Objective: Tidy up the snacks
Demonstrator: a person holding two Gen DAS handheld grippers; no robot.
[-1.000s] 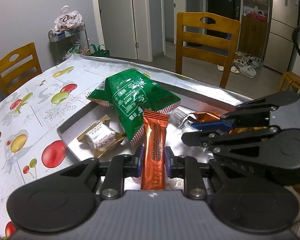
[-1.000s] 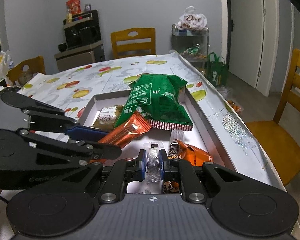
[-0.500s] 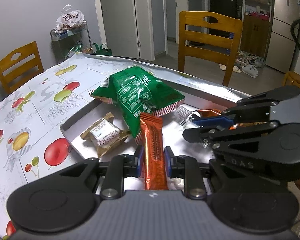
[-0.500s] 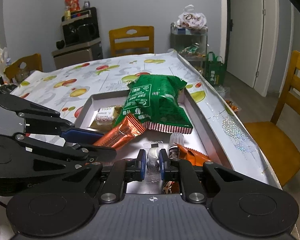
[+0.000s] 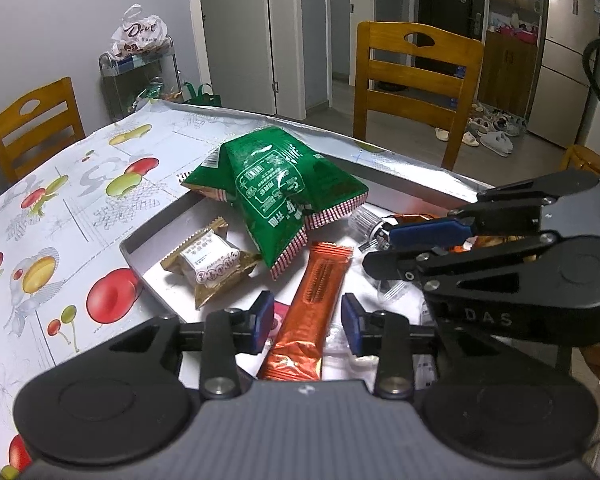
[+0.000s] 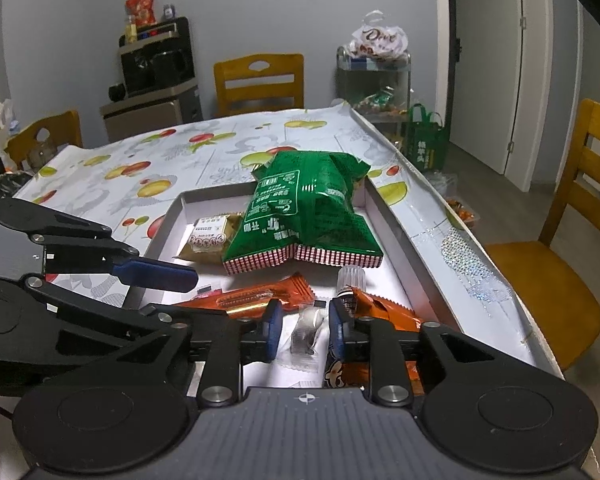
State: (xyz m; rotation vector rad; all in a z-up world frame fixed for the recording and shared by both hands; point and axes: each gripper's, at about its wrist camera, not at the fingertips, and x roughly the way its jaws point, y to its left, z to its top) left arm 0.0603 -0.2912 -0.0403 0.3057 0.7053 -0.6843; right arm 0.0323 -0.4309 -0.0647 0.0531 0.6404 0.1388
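A shallow grey tray (image 5: 132, 248) (image 6: 172, 220) on the fruit-print table holds the snacks. My left gripper (image 5: 306, 322) hovers over its near end with jaws opening. An orange bar (image 5: 320, 280) (image 6: 244, 298) lies flat between the blue pads, which do not press it. My right gripper (image 6: 305, 326) is also opening around a small clear-wrapped candy (image 6: 308, 330) that rests loose on the tray floor. Each gripper shows in the other's view: the right gripper (image 5: 384, 248) and the left gripper (image 6: 176, 292).
A green bag (image 5: 276, 188) (image 6: 304, 208) fills the tray's far half beside a gold-wrapped cake (image 5: 210, 264) (image 6: 208, 234). A white-capped little bottle (image 6: 352, 278) and an orange packet (image 6: 380, 312) lie at the right. Wooden chairs (image 5: 416, 76) ring the table.
Both grippers' jaws have spread apart. The orange bar, gripped and tilted up before, now lies flat in the tray. The clear-wrapped candy is no longer pinched by the right pads.
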